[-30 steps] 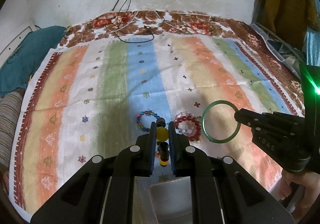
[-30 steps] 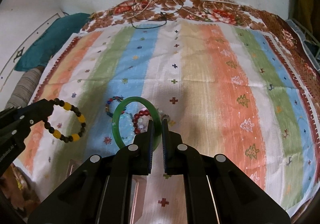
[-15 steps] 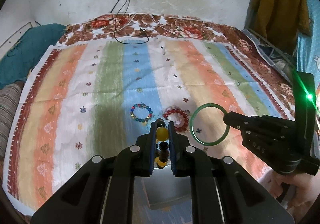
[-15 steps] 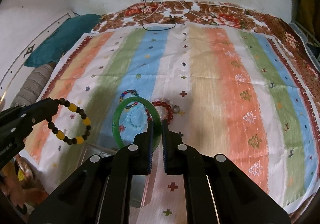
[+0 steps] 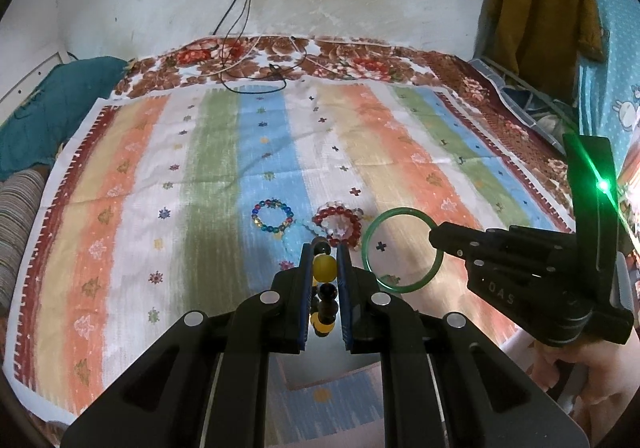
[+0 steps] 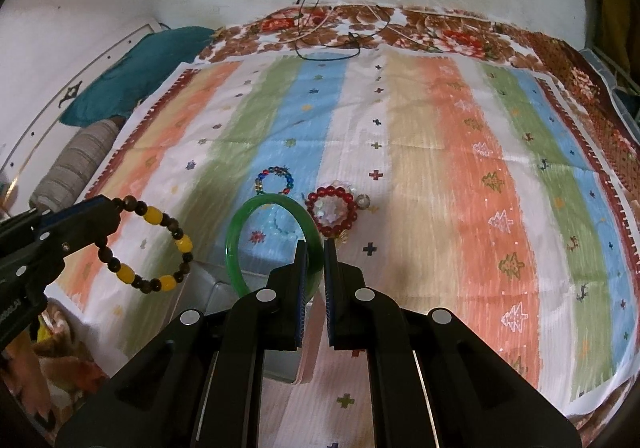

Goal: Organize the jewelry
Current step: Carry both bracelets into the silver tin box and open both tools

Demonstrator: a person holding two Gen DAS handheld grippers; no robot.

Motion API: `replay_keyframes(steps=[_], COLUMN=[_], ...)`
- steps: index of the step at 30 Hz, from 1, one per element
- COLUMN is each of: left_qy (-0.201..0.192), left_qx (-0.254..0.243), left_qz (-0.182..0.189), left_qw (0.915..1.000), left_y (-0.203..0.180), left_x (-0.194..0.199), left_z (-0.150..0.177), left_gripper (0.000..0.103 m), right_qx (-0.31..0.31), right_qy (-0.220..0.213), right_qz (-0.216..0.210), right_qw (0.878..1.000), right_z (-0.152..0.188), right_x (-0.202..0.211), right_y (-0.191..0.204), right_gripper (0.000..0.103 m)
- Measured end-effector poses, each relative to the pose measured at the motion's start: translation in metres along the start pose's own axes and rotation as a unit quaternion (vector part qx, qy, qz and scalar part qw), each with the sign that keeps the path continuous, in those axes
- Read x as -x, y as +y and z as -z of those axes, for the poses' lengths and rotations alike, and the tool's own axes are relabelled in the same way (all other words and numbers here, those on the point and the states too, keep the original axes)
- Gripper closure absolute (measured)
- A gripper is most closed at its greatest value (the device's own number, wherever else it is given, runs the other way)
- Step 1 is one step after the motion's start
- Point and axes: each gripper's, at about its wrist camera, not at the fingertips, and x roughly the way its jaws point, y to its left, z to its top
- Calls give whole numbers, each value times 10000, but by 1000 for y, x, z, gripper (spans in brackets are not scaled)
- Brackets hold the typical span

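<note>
My left gripper (image 5: 323,253) is shut on a brown and yellow bead bracelet (image 5: 324,268); it also shows hanging from the left gripper in the right wrist view (image 6: 148,246). My right gripper (image 6: 315,248) is shut on a green bangle (image 6: 240,232), seen held in the air in the left wrist view (image 5: 400,250). On the striped cloth lie a multicoloured bead bracelet (image 5: 272,215) and a red bead bracelet (image 5: 337,224) with pale beads inside it. A grey box (image 6: 224,288) lies below both grippers, mostly hidden.
The striped cloth (image 5: 160,208) covers a bed with a floral blanket (image 5: 280,64) at the back. Cables (image 5: 248,48) run down the wall onto it. A teal pillow (image 5: 44,104) lies at the left. Clothes (image 5: 540,8) hang at the right.
Both grippers have lifted and pulled back with their bracelets; the cloth and the bracelets lying on it look farther away. The grey box edge shows more under the right gripper.
</note>
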Motion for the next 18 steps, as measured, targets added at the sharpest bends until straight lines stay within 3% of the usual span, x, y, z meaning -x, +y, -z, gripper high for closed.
replay_keyframes(steps=[15,18], left_qy=[76,159], left_qx=[-35,31], left_qz=[-101,-178], left_qw=[9999,9997], left_y=[-3,0], left_x=[4,1], left_z=[13,14], left_gripper=[91,69], right_qx=[50,-110], right_qy=[114,303], right_qz=[-295,-526], right_qw=[9995,9981], right_z=[18,18], right_x=[4,-4], right_y=[10,7], right_gripper=[94,91])
